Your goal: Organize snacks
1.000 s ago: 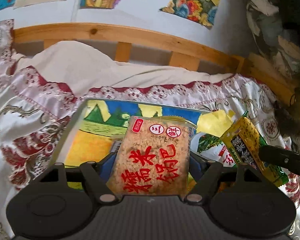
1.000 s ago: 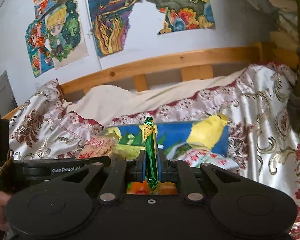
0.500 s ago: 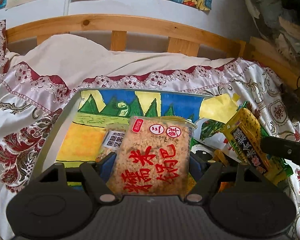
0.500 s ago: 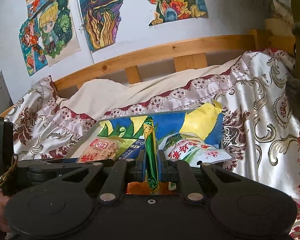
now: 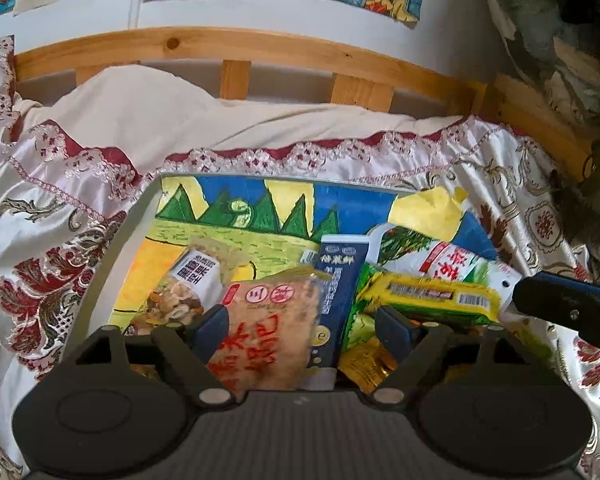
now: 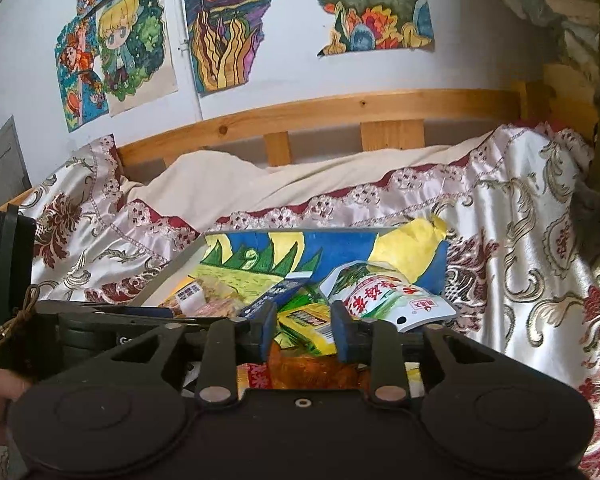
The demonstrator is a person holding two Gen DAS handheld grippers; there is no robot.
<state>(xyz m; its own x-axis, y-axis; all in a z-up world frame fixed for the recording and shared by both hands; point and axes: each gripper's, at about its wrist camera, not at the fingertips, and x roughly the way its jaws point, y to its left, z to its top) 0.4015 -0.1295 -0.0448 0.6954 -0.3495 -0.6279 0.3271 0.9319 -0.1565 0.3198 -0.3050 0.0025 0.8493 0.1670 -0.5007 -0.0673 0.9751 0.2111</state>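
The left gripper [image 5: 302, 330] is seen with its jaws spread wide, and the rice-cracker packet [image 5: 270, 330] with red characters lies between them, against the left finger and clear of the right one, so nothing is clamped. Just beyond this gripper's right finger a yellow-green packet [image 5: 432, 300] lies flat, and between the two packets a dark blue packet [image 5: 338, 280] stands on edge. Ahead and to the left of the left gripper a clear nut packet [image 5: 186, 292] with a white label rests in the tray [image 5: 128, 248], whose floor is covered by a painted landscape of green hills, blue sky and yellow sun. Farther ahead to the right a white-and-green pouch [image 5: 448, 260] with red lettering leans on the pile. The right gripper [image 6: 303, 330] is likewise parted and empty; the yellow-green packet [image 6: 306, 322] is seen in the gap beyond its fingertips, apart from both fingers, with an orange packet [image 6: 312, 372] directly below. Ahead and to its right lies the white-and-green pouch [image 6: 392, 300]; ahead and to its left the dark blue packet [image 6: 278, 290] is propped. All snacks are gathered in the tray [image 6: 172, 276], which sits on a bed covered by a patterned satin bedspread [image 6: 520, 260].
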